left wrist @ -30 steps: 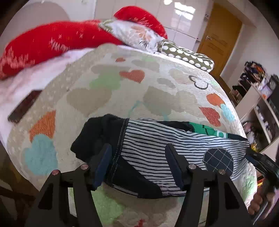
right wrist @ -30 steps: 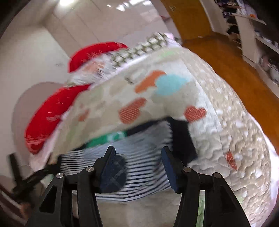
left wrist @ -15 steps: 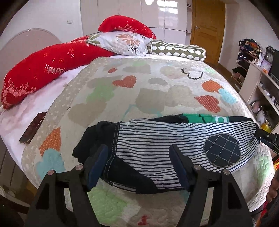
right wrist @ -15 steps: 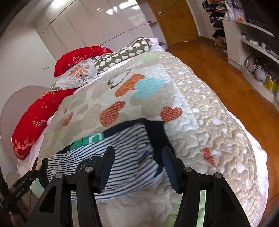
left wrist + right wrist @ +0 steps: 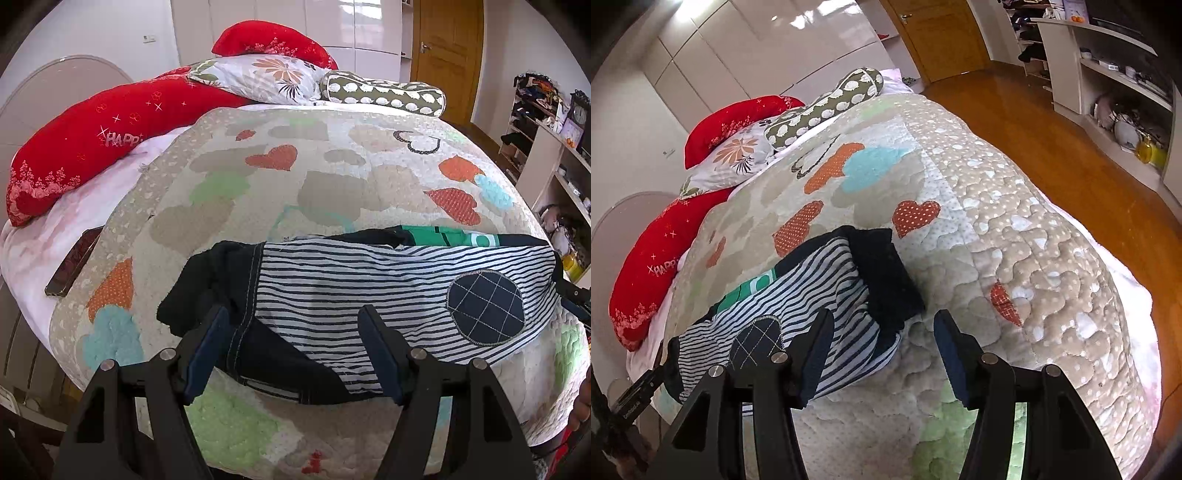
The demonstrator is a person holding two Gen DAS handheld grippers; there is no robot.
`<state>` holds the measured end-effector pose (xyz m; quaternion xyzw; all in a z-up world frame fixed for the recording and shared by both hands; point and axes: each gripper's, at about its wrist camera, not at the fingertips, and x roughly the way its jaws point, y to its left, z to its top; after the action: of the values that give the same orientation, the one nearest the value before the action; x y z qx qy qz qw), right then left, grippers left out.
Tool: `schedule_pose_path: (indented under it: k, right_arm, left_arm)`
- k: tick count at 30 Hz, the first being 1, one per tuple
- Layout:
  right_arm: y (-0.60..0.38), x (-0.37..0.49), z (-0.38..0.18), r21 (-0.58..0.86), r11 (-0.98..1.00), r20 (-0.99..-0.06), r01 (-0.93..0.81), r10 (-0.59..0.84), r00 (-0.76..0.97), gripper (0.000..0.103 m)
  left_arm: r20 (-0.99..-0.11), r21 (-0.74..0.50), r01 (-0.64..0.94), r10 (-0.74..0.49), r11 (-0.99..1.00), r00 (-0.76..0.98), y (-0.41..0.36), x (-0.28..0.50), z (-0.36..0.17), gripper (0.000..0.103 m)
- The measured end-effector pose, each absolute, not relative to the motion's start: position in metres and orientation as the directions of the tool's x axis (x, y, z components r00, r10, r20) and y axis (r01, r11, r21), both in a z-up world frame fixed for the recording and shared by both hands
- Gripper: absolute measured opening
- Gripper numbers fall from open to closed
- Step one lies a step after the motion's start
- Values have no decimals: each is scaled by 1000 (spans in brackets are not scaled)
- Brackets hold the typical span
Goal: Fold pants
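Striped pants (image 5: 369, 295) flat along near edge of bed (image 5: 332, 177). Left tool (image 5: 295, 347) just widened, released, above dark waistband end; right tool (image 5: 882, 354) released, over opposite end.

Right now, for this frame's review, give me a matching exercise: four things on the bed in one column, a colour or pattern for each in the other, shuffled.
Things:
1. pants
2. long pillow
3. bolster
4. phone

Descriptions:
A. plain dark slab
B. red with sparkly lettering
C. navy and white stripes with a round checked patch
D. olive with white shapes

Pairs: 1-C, 2-B, 3-D, 4-A
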<state>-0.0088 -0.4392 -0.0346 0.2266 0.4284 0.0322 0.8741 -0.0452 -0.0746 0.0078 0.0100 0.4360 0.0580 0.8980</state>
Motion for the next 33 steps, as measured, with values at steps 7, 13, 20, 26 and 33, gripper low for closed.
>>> schedule_pose_path:
  k: [7, 13, 20, 26, 33]
  right_arm:
    - [-431, -7, -40, 422, 898, -742, 122, 265, 615, 62]
    - [-427, -7, -43, 419, 901, -747, 111, 273, 606, 64]
    - [-426, -6, -50, 412, 905, -755, 110, 271, 596, 65]
    - [-427, -4, -53, 417, 904, -748, 95, 282, 601, 66]
    - [-427, 10, -56, 432, 900, -727, 56, 311, 612, 70]
  left_arm:
    - [-796, 59, -101, 108, 993, 596, -72, -44, 3, 72]
    - [-806, 55, -104, 105, 993, 582, -71, -43, -2, 72]
    - [-818, 6, -74, 47, 997, 574, -71, -35, 4, 72]
    - [-830, -154, 106, -187, 982, 525, -94, 18, 36, 72]
    - [-853, -281, 266, -367, 922, 370, -185, 92, 25, 72]
